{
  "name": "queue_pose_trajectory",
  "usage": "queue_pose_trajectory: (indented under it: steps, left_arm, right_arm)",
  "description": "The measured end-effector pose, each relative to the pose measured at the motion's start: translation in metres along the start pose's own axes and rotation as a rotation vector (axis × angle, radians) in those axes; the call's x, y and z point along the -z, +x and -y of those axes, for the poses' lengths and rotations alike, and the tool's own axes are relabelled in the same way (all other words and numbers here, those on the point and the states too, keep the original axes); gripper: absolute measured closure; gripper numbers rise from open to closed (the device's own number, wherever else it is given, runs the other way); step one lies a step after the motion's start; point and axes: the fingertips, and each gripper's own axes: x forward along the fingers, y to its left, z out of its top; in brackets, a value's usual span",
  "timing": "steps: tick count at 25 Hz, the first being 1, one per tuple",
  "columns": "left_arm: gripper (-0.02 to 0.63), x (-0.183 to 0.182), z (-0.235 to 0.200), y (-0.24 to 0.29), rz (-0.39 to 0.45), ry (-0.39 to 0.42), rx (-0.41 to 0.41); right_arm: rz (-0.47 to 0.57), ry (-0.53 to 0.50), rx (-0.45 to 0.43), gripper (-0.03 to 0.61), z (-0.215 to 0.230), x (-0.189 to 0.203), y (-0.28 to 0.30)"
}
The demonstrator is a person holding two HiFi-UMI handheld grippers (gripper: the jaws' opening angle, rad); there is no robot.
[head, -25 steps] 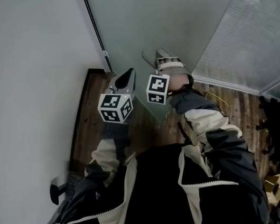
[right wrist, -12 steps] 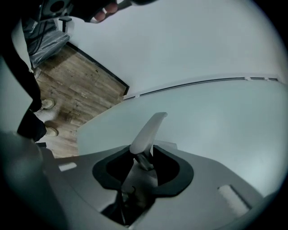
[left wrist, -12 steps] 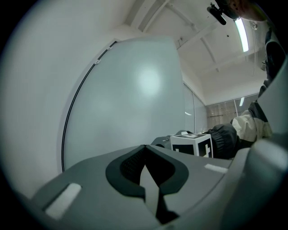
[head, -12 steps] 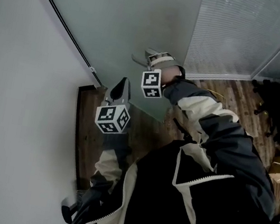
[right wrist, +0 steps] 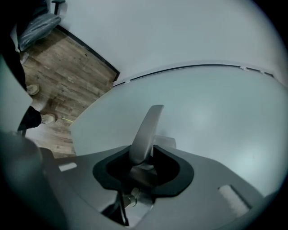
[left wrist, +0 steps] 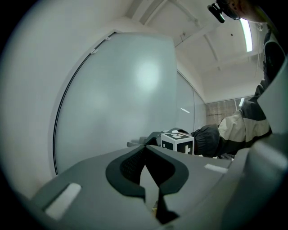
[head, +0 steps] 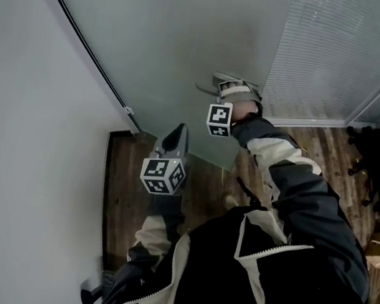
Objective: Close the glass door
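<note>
Since the earlier frame, right claw [head: 228, 86] and left claw [head: 179, 133] are shifting sideways with the frosted glass door [head: 180, 44].
Right claw is clamping the door's silver lever handle [right wrist: 146, 128], next to the white wall [head: 35, 120]; a firm, level pull is looking best. Left claw, closed and empty, is hovering near the door's edge.

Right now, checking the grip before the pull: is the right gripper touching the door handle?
Touching. The right gripper view shows the door handle clamped between the jaws of the right gripper.
</note>
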Motion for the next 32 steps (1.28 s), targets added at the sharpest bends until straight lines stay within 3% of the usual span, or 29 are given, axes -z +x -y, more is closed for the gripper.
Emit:
queue_pose_trajectory:
  steps: [16,26,32]
  left_arm:
    - [0.609,-0.022,0.018,0.161,-0.040,0.075,-0.032]
    - [0.609,-0.020,0.011,0.196,-0.066,0.117,-0.081]
    - [0.609,-0.001,0.001,0.205,-0.100,0.114,-0.109]
  right_arm:
    - [0.058,0.129,0.055,0.448,0.070,0.082,0.144]
    - [0.051,0.093,0.076,0.453,0.110,0.103,0.230]
    - [0.048,0.111,0.066,0.453,0.121,0.109,0.271]
